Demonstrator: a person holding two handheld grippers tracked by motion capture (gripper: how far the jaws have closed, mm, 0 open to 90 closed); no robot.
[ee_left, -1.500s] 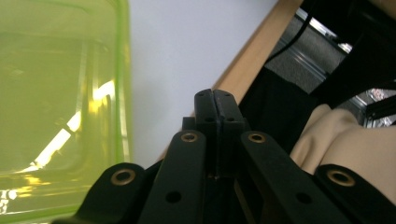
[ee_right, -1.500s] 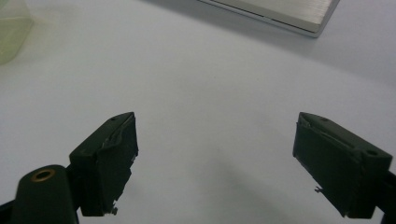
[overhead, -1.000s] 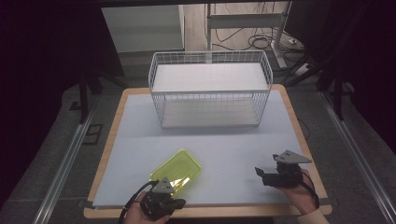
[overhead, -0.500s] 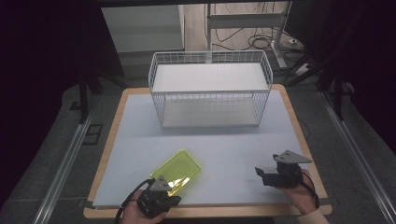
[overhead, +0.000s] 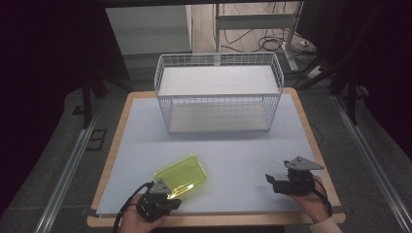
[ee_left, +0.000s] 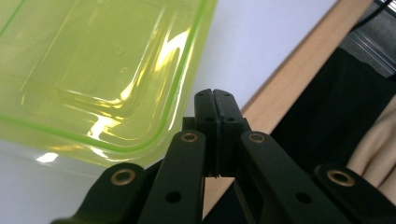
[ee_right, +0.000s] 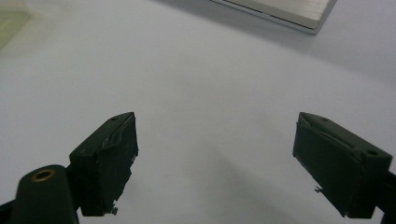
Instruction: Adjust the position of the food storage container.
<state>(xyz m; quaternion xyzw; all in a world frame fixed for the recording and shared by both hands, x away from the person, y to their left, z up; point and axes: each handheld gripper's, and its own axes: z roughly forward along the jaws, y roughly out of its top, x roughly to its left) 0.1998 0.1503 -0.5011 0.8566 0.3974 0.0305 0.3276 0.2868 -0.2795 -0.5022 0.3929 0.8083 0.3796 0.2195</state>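
Two tongs: left tongs (ee_left: 215, 100) closed beside the yellow tray (ee_left: 98, 70); right tongs (ee_right: 215, 163) spread.

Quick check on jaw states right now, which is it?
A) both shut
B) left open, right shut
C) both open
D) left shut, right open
D. In the left gripper view the left gripper has its jaws pressed together with nothing between them, beside the yellow-green plastic tray; in the right gripper view the right gripper has its jaws spread wide over the white tabletop.
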